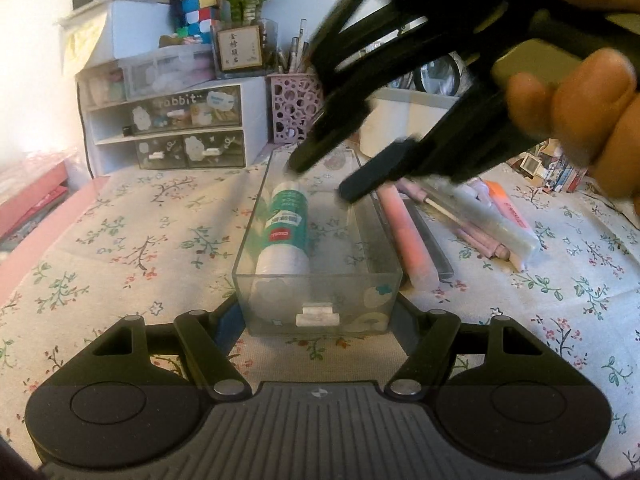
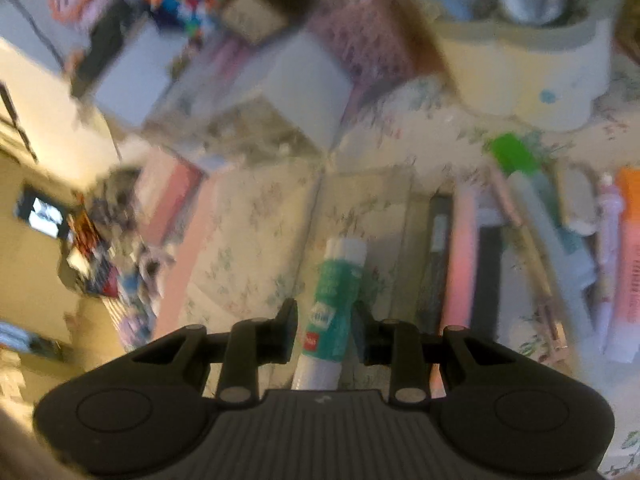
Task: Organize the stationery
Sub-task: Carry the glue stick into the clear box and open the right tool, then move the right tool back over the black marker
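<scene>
While the left gripper [image 1: 318, 312] has its two black fingers spread to either side of the near end of the clear plastic drawer tray [image 1: 376, 236], whether the pads actually press the walls cannot be told. Inside that tray, along its left wall, lies the white-and-green glue stick [image 1: 285, 232], cap end away from the camera. Above the tray's far end hangs the right gripper [image 1: 340, 172], blurred, held by a hand [image 1: 580, 120] — its fingers are apart and grip nothing. From the right wrist view the glue stick [image 2: 336, 312] shows between the parted pads [image 2: 289, 332], with no contact visible. Right of the tray, on the floral tablecloth [image 1: 140, 240], lie a pink pen-shaped bar [image 1: 406, 236], a clear wrapped packet [image 1: 496, 220] and an orange highlighter [image 1: 506, 200] — all just beside one another.
</scene>
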The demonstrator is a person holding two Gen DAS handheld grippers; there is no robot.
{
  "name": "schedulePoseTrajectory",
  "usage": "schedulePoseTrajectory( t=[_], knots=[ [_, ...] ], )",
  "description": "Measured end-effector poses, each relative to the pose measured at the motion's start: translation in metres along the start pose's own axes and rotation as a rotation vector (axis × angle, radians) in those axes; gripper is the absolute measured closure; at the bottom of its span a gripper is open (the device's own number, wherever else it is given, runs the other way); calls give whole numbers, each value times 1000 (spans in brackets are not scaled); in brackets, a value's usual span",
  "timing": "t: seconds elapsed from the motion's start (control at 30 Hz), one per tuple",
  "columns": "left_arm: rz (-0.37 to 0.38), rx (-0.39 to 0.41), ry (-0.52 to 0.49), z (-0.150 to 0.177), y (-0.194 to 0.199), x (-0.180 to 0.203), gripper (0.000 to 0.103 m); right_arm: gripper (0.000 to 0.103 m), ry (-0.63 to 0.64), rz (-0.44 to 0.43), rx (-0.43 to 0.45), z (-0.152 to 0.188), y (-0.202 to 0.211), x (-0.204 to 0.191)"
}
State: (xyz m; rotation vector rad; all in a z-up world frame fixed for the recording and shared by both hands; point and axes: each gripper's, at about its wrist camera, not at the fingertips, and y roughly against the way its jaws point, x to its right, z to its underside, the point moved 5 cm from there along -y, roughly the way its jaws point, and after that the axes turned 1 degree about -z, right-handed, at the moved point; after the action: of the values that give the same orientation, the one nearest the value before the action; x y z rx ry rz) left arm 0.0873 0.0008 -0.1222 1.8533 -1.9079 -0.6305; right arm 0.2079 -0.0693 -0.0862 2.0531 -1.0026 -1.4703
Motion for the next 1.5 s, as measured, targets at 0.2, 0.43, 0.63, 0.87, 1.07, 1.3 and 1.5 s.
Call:
schedulePoseTrajectory(
  t=[0.2, 0.43, 0.63, 0.87, 1.07, 1.3, 1.5],
  knots=[
    [-3, 7, 2, 1, 1, 1, 31, 78, -48, 96, 125, -13, 27, 47],
    [-19, 4, 13, 2, 3, -2, 31, 79, 10, 53, 87, -9, 7, 40],
    [-33, 4, 22, 3, 5, -7, 31, 79, 91, 91, 108, -15, 4, 22],
    [-38, 4, 26, 2, 5, -11, 31, 80, 47, 42, 81, -16, -12, 28],
    [-44, 9, 32, 5, 6, -16, 31, 80, -35, -53, 79, -13, -11, 39],
    [-61, 9, 44, 4, 6, -23, 31, 80, -74, -118, 92, -11, -10, 43],
    [-57, 17, 37, 5, 7, -28, 31, 92, -28, -30, 87, -11, -17, 41]
  ],
)
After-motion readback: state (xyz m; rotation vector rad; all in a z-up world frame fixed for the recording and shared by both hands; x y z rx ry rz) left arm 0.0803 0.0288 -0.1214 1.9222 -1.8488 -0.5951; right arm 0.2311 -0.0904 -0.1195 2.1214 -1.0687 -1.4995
